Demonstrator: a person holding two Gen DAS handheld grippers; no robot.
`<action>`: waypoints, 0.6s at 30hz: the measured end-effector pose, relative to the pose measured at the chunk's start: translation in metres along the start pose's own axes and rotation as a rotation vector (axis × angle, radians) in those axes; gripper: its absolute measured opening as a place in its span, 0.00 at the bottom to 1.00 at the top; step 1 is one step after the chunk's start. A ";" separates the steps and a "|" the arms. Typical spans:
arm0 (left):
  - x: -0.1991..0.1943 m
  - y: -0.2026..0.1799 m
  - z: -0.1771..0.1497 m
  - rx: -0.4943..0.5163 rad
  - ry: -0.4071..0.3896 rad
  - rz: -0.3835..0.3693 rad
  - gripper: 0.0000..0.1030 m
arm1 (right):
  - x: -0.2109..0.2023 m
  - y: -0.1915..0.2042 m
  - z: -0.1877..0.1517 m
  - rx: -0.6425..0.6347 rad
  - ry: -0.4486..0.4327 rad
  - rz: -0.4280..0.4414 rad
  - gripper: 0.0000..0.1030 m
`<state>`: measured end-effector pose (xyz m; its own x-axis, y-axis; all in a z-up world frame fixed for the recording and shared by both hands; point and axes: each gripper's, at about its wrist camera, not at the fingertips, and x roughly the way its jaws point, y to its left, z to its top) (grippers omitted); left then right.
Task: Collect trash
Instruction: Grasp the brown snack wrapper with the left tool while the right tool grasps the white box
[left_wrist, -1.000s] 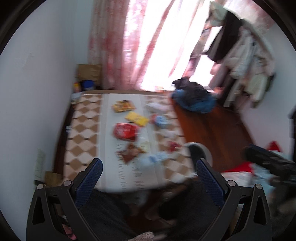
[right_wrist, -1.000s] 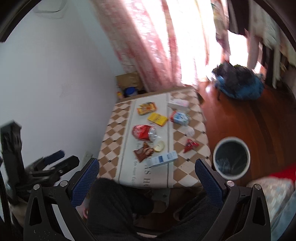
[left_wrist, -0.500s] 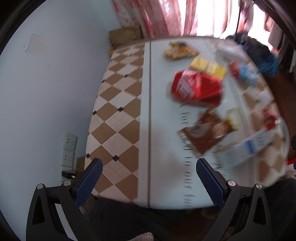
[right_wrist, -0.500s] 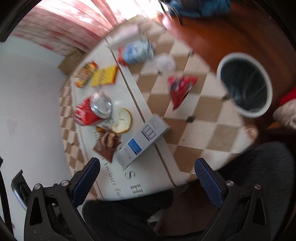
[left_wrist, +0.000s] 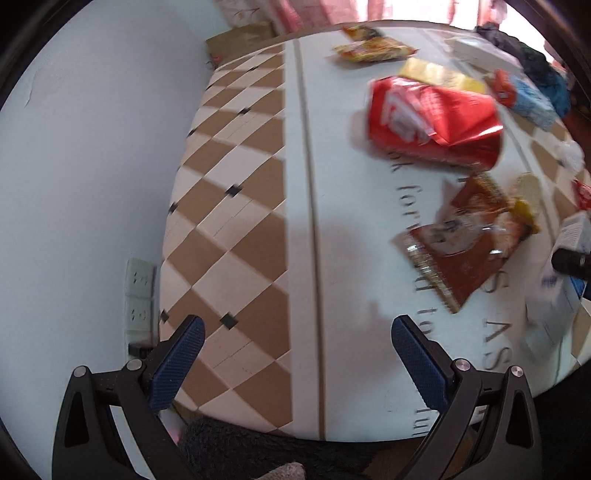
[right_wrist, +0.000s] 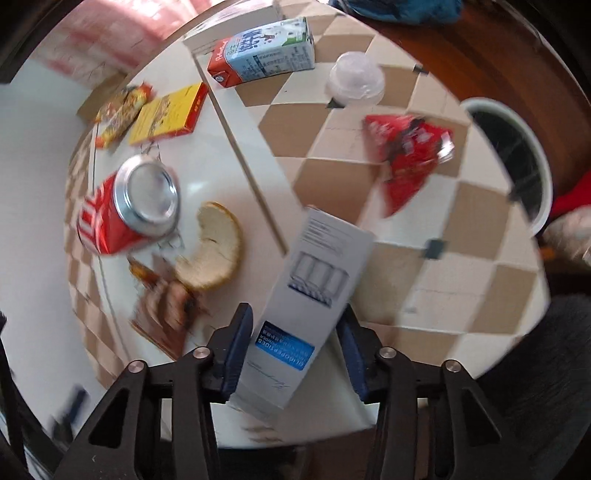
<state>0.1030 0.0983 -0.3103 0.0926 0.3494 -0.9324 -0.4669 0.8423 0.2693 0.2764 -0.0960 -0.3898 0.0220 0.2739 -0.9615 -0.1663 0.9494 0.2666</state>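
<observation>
Trash lies on a checkered table (left_wrist: 236, 206). My right gripper (right_wrist: 295, 334) is shut on the near end of a white and blue box (right_wrist: 317, 280), pads against both long sides. Around the box lie a red can (right_wrist: 125, 210), a bitten bread slice (right_wrist: 214, 247), a brown wrapper (right_wrist: 162, 314) and a red wrapper (right_wrist: 406, 158). The white bin (right_wrist: 513, 162) with a black liner stands past the table's right edge. My left gripper (left_wrist: 295, 339) hangs open over the near table edge with nothing between its fingers; the brown wrapper (left_wrist: 465, 243) and red can (left_wrist: 432, 122) lie to its right.
Further back lie a milk carton (right_wrist: 262, 51), a clear plastic lid (right_wrist: 354, 79), a yellow box (right_wrist: 170, 114) and an orange snack packet (right_wrist: 122, 110). A white wall with sockets (left_wrist: 138, 295) runs along the table's left side. Wooden floor lies to the right.
Both grippers dropped from high above to close over the table. My right gripper narrowed from wide open and closed around the white and blue box. My left gripper stayed open.
</observation>
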 end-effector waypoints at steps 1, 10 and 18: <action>-0.003 -0.003 0.002 0.025 -0.017 -0.017 1.00 | -0.005 -0.005 -0.001 -0.032 -0.003 -0.017 0.45; -0.003 -0.063 0.034 0.291 -0.037 -0.245 1.00 | -0.030 -0.043 0.009 -0.141 0.041 -0.063 0.52; 0.017 -0.095 0.054 0.374 -0.005 -0.268 0.75 | -0.016 -0.041 0.006 -0.114 0.041 -0.067 0.59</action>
<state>0.1966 0.0462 -0.3387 0.1711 0.1003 -0.9801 -0.0765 0.9932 0.0882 0.2887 -0.1385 -0.3847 -0.0036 0.2020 -0.9794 -0.2768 0.9409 0.1950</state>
